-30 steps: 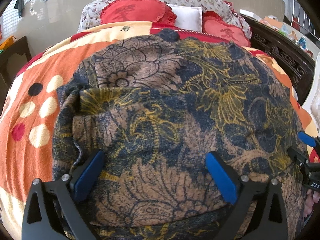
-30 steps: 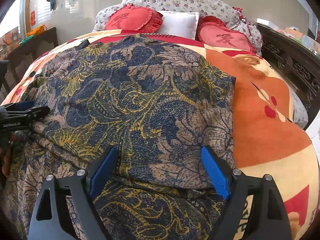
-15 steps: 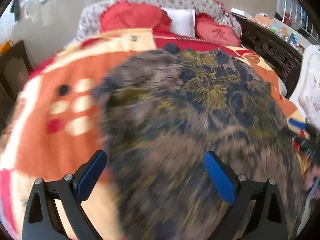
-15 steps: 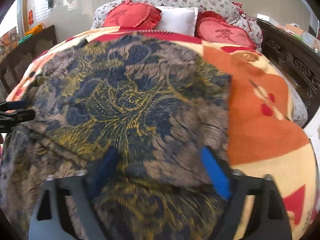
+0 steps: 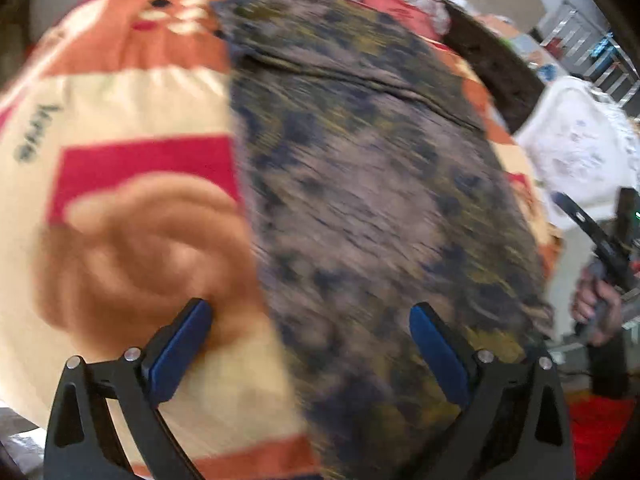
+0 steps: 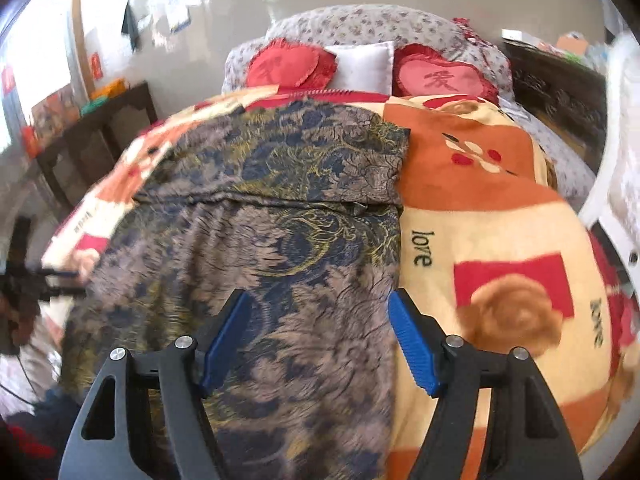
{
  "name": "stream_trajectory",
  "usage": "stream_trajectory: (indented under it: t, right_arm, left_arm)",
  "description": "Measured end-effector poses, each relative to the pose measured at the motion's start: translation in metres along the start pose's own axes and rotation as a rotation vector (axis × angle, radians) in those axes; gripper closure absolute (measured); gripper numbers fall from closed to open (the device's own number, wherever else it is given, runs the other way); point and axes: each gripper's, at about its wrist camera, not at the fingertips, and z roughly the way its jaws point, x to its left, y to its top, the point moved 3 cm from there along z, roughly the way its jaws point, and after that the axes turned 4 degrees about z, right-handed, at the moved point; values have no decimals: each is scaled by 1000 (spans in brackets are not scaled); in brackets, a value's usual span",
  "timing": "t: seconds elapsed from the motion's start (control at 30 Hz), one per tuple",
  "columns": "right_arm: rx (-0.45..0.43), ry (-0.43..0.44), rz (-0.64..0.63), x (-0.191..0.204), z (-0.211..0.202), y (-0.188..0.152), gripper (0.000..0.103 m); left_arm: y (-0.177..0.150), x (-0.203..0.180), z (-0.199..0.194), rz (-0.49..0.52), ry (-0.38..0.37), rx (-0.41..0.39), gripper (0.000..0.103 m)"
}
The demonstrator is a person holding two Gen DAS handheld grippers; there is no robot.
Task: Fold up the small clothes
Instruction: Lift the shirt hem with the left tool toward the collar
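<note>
Both sets of tongs are empty right now: the left tongs [image 5: 310,344] are spread wide with nothing pinched, and the right tongs [image 6: 318,338] have just been closing a bit but are parted too, nothing between the blue pads, just hanging over the cloth. Below them the patterned garment [image 6: 260,240], brown with navy and yellow flowers, lies flat on the bed, one fold running across it. Under that is the orange and cream blanket [image 6: 500,208] with "love" on it, and two red heart cushions [image 6: 444,76] sit by the headboard.
</note>
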Motion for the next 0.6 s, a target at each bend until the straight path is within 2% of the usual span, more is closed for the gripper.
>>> stream_trajectory:
  t: [0.1, 0.23, 0.3, 0.4, 0.43, 0.53, 0.6]
  right_arm:
    - [-43, 14, 37, 2, -11, -2, 44]
    - [-71, 37, 20, 10, -20, -4, 44]
    - [-68, 33, -10, 14, -21, -6, 44]
    - [-49, 22, -24, 12, -23, -10, 44]
    - [-41, 13, -20, 9, -24, -12, 44]
    - [-15, -16, -15, -3, -28, -21, 44]
    - [6, -35, 2, -13, -31, -29, 44]
  left_arm:
    - [-9, -3, -4, -14, -103, -5, 1]
    - [-22, -2, -10, -88, -339, 4, 1]
    - [-24, -2, -12, -107, -379, -6, 1]
    - [-32, 0, -13, -175, -485, -7, 2]
    - [-35, -1, -15, -179, -500, 2, 3]
    - [-45, -15, -19, -114, -441, 7, 12]
    - [-49, -17, -19, -102, -415, 11, 25]
